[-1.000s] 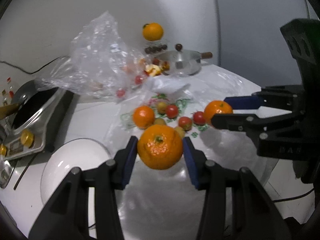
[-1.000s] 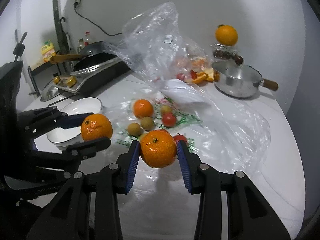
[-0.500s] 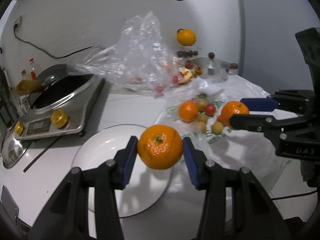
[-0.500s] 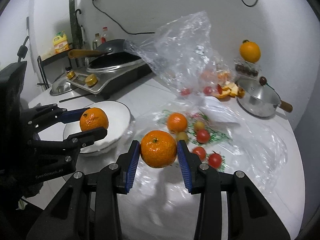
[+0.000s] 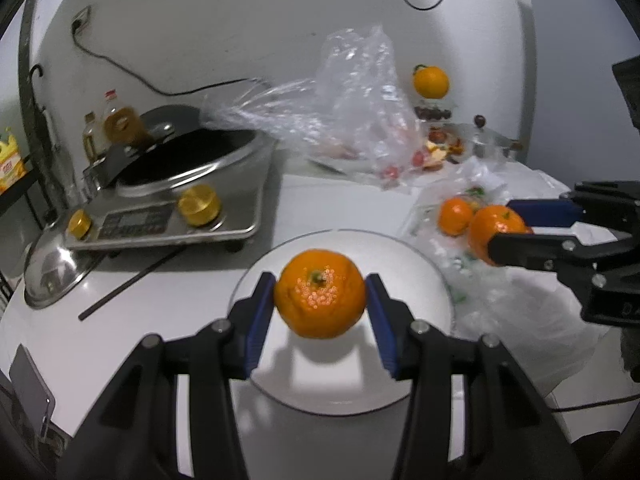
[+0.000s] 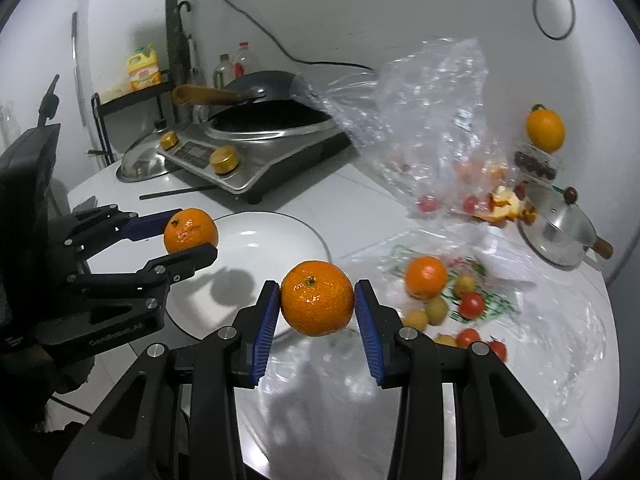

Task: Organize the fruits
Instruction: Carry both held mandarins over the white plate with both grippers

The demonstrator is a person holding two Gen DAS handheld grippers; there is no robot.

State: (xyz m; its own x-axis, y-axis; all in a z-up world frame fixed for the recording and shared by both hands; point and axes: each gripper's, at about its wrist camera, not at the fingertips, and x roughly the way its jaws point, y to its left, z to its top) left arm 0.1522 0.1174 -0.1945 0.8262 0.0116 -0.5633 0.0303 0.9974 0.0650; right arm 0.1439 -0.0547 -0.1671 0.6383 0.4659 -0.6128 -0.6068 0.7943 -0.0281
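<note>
My left gripper (image 5: 320, 300) is shut on a mandarin (image 5: 320, 299) and holds it above the white plate (image 5: 400, 376). It also shows in the right wrist view (image 6: 191, 236), over the plate's left rim (image 6: 280, 224). My right gripper (image 6: 317, 304) is shut on a second mandarin (image 6: 317, 298), just right of the plate; in the left wrist view this mandarin (image 5: 494, 226) is at the right. Another orange (image 6: 425, 277), several cherry tomatoes (image 6: 471, 305) and small yellow fruits (image 6: 436, 310) lie on flat plastic.
An induction cooker with a black wok (image 6: 260, 128) stands behind the plate, a steel lid (image 5: 52, 268) and a chopstick (image 5: 128, 284) beside it. A crumpled clear bag (image 6: 420, 120) with fruit, a steel pot (image 6: 560, 232) and an orange on a jar (image 6: 545, 129) are at the back right.
Both grippers have swung left with their mandarins, away from the fruit pile. The left one now hangs over the white plate; the right one has come to the plate's right edge.
</note>
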